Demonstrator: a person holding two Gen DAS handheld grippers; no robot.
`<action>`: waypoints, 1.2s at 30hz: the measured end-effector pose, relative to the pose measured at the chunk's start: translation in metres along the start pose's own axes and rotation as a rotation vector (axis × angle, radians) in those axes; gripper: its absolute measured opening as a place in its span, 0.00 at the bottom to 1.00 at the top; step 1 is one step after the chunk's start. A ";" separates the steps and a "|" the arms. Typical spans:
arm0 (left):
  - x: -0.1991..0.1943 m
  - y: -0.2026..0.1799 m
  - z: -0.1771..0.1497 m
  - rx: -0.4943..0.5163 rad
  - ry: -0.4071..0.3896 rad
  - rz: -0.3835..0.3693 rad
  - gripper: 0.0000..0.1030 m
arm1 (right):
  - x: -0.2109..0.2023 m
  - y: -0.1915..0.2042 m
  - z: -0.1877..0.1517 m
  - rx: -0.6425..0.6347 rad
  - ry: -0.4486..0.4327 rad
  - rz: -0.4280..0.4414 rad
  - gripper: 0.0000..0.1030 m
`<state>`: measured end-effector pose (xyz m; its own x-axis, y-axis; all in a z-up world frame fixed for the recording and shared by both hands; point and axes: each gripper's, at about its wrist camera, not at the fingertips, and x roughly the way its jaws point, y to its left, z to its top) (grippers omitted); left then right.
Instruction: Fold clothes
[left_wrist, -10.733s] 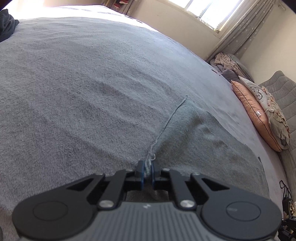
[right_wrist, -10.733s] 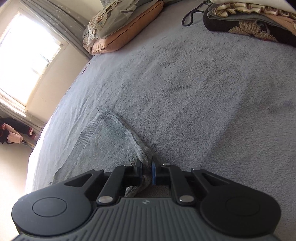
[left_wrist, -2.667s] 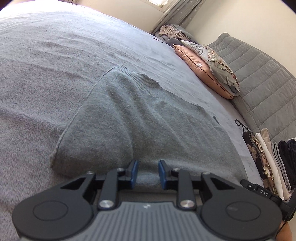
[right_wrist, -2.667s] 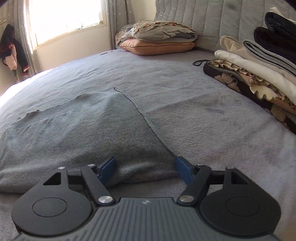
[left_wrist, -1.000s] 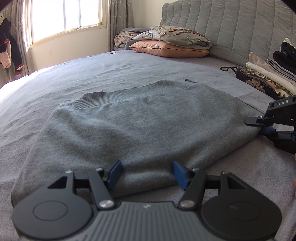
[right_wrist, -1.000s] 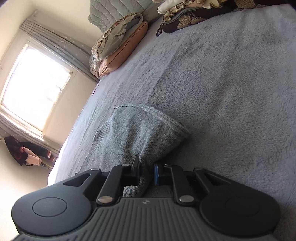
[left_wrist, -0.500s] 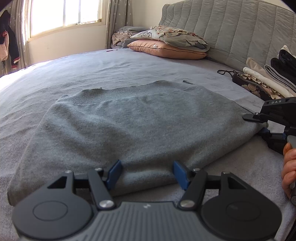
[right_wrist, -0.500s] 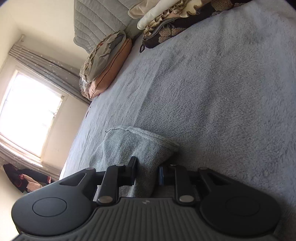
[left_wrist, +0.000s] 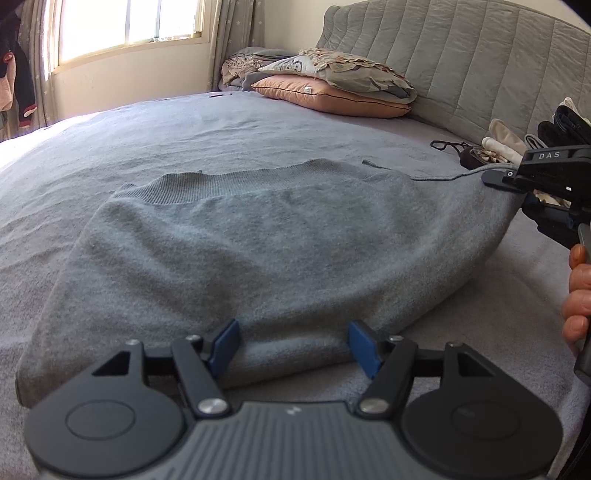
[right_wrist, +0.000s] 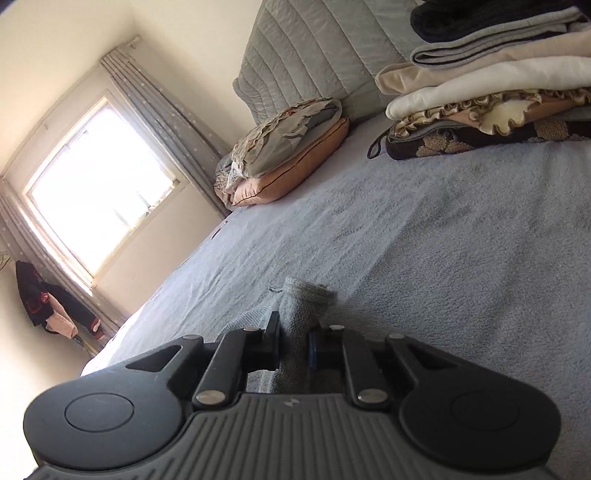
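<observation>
The sweater (left_wrist: 280, 240) is lying half-folded on the bed (left_wrist: 258, 125). The right tool (right_wrist: 293, 345), its jaws just closing, is clamping the sweater's right edge; the left tool (left_wrist: 291, 345) is gaping over the near edge. It should pinch before both lift evenly.

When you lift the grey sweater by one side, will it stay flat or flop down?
Probably flop. The grey sweater already sags where the right hand-held gripper pinches its edge. It looks soft and knitted, so likely light. The fuzzy blanket may grip it, so it should drag rather than slide.
</observation>
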<state>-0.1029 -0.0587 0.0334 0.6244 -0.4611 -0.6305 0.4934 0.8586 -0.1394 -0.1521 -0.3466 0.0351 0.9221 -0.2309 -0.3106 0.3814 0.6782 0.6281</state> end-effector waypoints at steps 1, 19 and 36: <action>-0.006 0.010 0.004 -0.049 0.003 -0.029 0.66 | 0.001 0.010 0.003 -0.048 -0.007 0.018 0.14; -0.098 0.233 0.002 -0.970 -0.213 -0.063 0.77 | -0.025 0.242 -0.239 -1.172 0.229 0.435 0.13; -0.072 0.214 0.006 -0.874 -0.142 -0.025 0.83 | -0.052 0.220 -0.189 -1.047 0.360 0.563 0.36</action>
<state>-0.0388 0.1571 0.0531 0.7175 -0.4557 -0.5267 -0.0947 0.6854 -0.7220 -0.1282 -0.0533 0.0543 0.8068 0.3647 -0.4647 -0.4495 0.8895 -0.0824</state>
